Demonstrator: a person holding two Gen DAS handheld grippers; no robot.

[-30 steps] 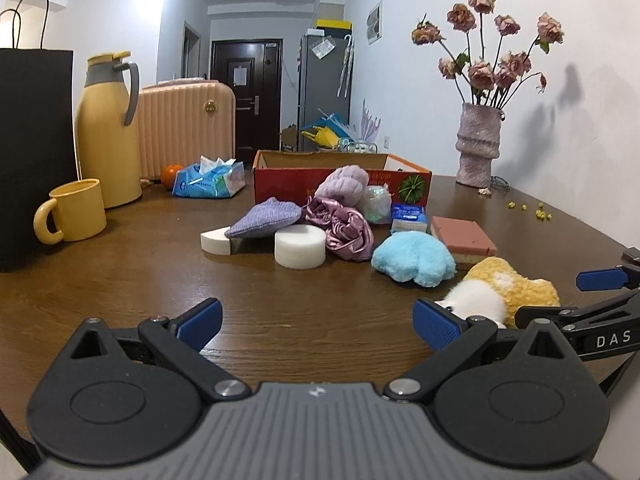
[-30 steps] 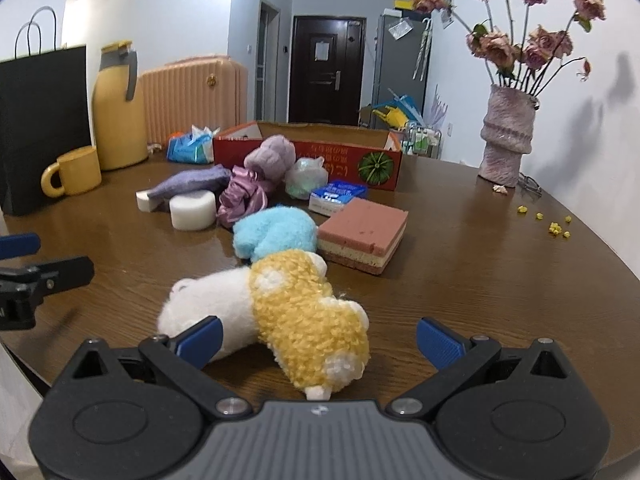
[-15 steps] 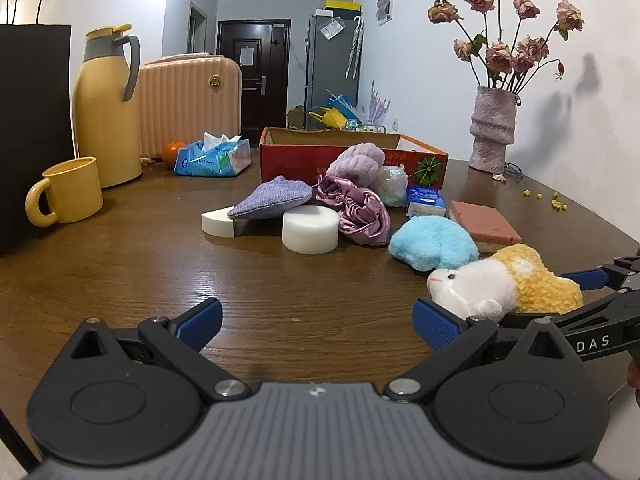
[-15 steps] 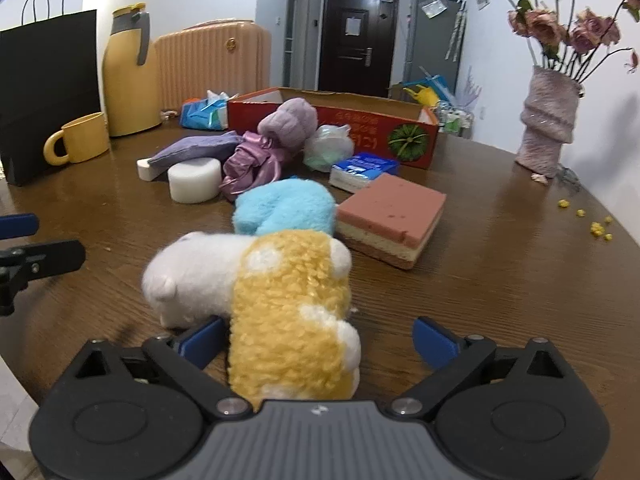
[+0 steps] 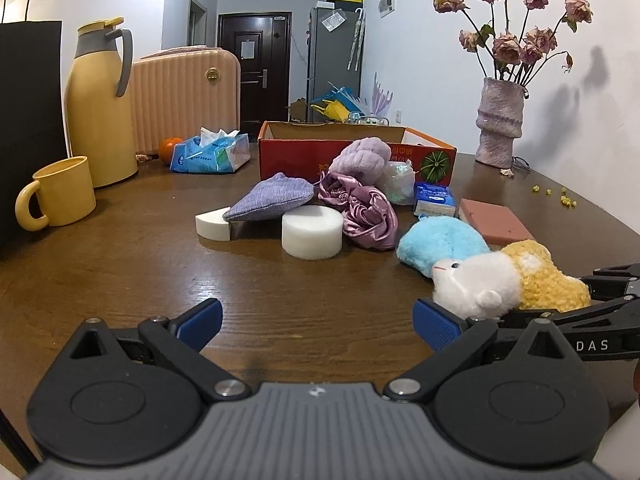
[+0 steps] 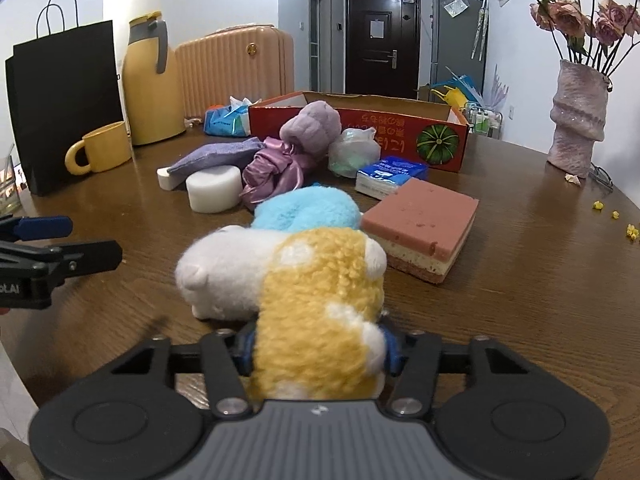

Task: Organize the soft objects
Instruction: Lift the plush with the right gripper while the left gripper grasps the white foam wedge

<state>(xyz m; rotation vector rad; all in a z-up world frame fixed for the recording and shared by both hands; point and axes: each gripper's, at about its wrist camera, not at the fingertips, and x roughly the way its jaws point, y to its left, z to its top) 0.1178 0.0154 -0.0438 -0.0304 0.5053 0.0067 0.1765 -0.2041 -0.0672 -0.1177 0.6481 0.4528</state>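
Observation:
A white and yellow plush toy point(image 6: 304, 276) lies on the brown table point(image 6: 520, 280) at its near edge. My right gripper point(image 6: 316, 346) has its jaws closing, and both blue pads press into the toy's yellow rear end. In the left wrist view the same toy point(image 5: 508, 280) lies at the right, with the right gripper point(image 5: 600, 300) behind it. My left gripper point(image 5: 320, 320) is open over bare table with nothing between its fingers. Behind the toy sit a blue plush point(image 6: 308, 208), a pink sponge block point(image 6: 424, 224), a white round sponge point(image 5: 312, 232), a purple satin bundle point(image 5: 368, 212) and a lilac pouch point(image 5: 272, 198).
An open red cardboard box point(image 5: 356, 152) stands behind the pile, with a lavender fluffy item point(image 5: 364, 156) against it. A yellow mug point(image 5: 60, 192), yellow thermos point(image 5: 100, 108) and black bag point(image 6: 64, 100) stand at the left. A vase of flowers point(image 5: 500, 120) is at the right.
My right gripper moved forward onto the plush toy and closed its jaws on the yellow end. My left gripper drifted forward toward the pile, still open.

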